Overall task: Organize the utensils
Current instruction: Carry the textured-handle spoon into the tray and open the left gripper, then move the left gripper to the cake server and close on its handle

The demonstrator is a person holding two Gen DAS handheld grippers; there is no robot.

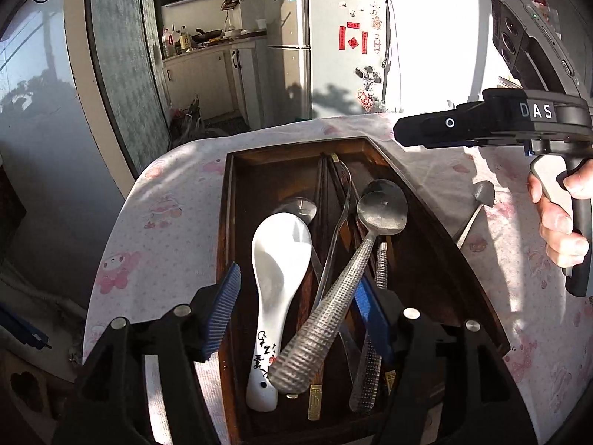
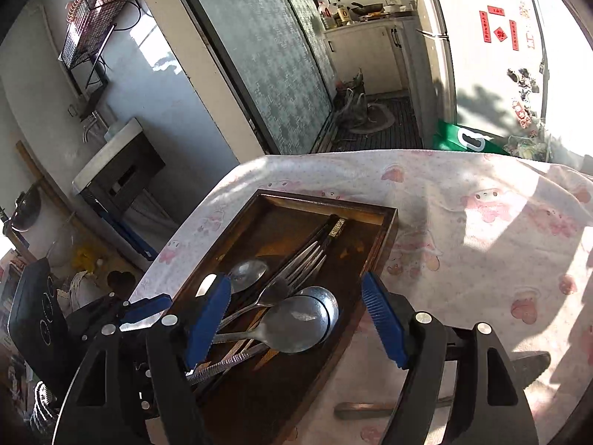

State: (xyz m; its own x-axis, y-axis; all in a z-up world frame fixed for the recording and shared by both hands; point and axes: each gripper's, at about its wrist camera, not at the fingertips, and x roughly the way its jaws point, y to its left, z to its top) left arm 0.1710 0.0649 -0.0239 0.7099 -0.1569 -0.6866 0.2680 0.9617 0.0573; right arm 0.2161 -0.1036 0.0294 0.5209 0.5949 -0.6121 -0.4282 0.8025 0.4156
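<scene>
1. The left gripper point(image 1: 296, 319) hangs low over the near end of the wooden tray point(image 1: 237, 170), its blue pads wide apart. A metal spoon point(image 1: 333, 278) with a textured handle lies between the fingers, propped across the other utensils; the right pad is close to the handle, but I cannot tell whether it touches.
2. The right gripper point(image 2: 296, 319) is also spread wide and holds nothing — it hovers above the tray's right rim point(image 2: 385, 237), with the spoon bowls below it.
3. In the tray, from the left wrist view: a white ceramic spoon point(image 1: 276, 296) lies left of centre, a second textured-handled spoon point(image 1: 370, 363) lies to the right, and a fork point(image 2: 292, 278) and dark chopsticks point(image 2: 326, 231) run lengthwise toward the far end.
4. Right of the tray, one more spoon point(image 1: 478, 204) lies on the pink-printed tablecloth point(image 1: 166, 200).
5. Farther back — a fridge point(image 1: 333, 44) with red stickers.
</scene>
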